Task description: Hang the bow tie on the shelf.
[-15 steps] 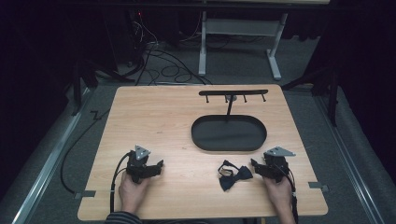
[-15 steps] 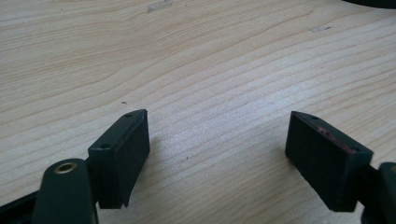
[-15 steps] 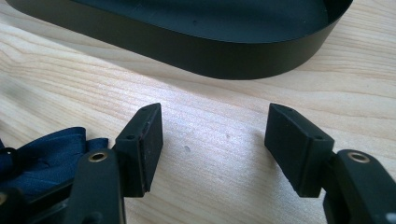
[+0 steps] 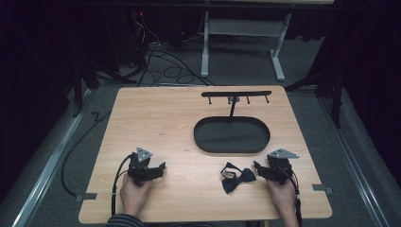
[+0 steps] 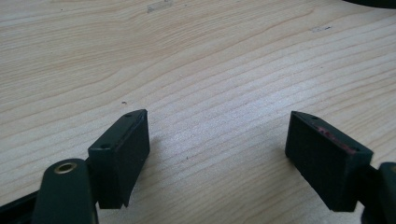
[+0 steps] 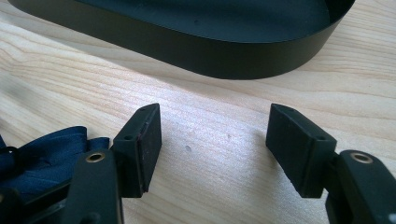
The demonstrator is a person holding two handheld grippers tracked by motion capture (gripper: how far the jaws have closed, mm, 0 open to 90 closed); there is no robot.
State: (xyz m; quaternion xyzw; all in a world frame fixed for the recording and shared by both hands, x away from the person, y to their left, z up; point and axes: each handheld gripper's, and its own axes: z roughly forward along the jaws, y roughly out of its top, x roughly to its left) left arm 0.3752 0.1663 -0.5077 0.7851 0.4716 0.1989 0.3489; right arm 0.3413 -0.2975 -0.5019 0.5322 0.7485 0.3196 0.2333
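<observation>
A dark blue bow tie (image 4: 236,178) lies on the wooden table near the front, right of centre; its satin edge (image 6: 42,156) shows beside my right gripper's left jaw. My right gripper (image 4: 259,169) rests just right of the bow tie, held in a hand, and is open (image 6: 214,140) over bare wood. My left gripper (image 4: 161,168) sits at the front left in the other hand, open (image 5: 217,149) with only table between its jaws. A black oval tray (image 4: 231,147) with an upright hook rack (image 4: 236,94) stands behind the bow tie; the tray wall (image 6: 196,51) runs close ahead of the right gripper.
The table (image 4: 156,118) has broad bare wood on its left half. Tape marks sit at the front edges (image 4: 321,189). Cables (image 4: 161,61) and a white stand's legs (image 4: 241,52) lie on the floor beyond the far edge.
</observation>
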